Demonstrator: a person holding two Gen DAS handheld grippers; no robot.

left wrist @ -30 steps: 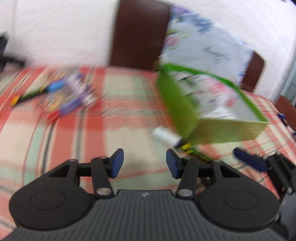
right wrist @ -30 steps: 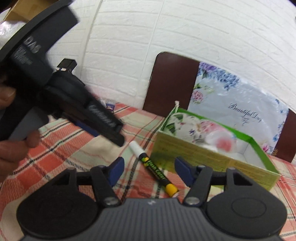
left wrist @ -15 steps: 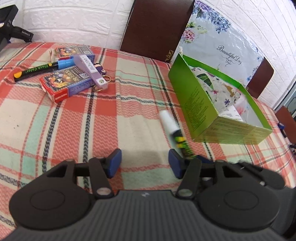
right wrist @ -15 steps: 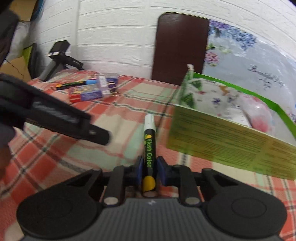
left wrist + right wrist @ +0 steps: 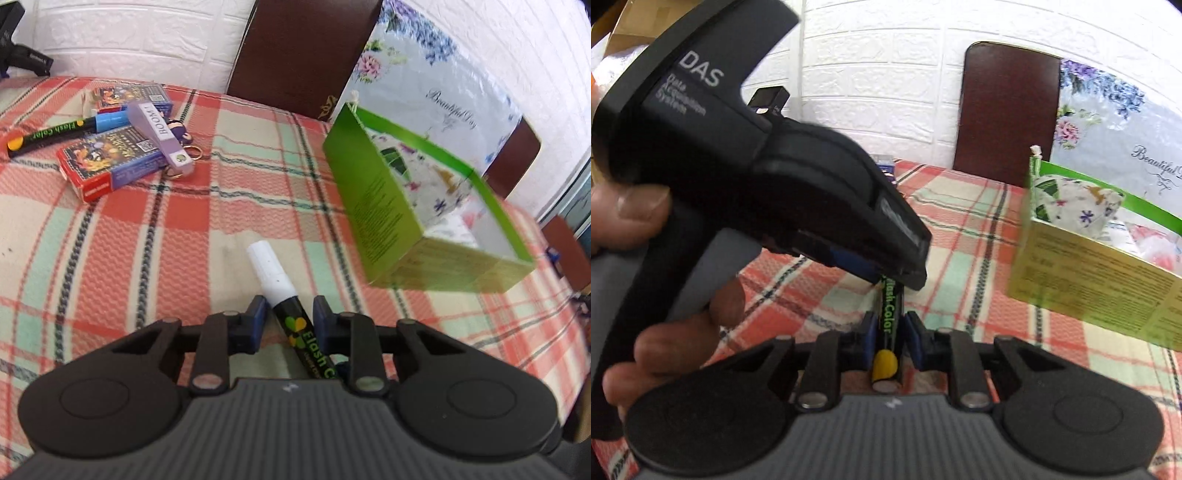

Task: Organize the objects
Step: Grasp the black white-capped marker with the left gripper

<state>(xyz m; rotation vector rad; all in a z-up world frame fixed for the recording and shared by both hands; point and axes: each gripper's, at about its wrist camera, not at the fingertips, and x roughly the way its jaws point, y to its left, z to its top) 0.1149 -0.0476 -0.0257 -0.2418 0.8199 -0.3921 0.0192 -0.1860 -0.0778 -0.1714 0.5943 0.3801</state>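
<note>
One plaid tablecloth (image 5: 258, 184) — brick-like wall (image 5: 147, 33).

Bright, even light – fisheye-bent edges, green box (image 5: 384, 206) motion-blurred.

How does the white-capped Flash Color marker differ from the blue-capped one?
The white-capped marker sits between both grippers' fingers, near the green box; the blue-capped marker lies untouched at the far left of the table. The right gripper is clamped on the white-capped marker's yellow-ended tail; the left gripper straddles it with gaps. The blue-capped one lies across a card box. Both share black barrels and green lettering.
</note>
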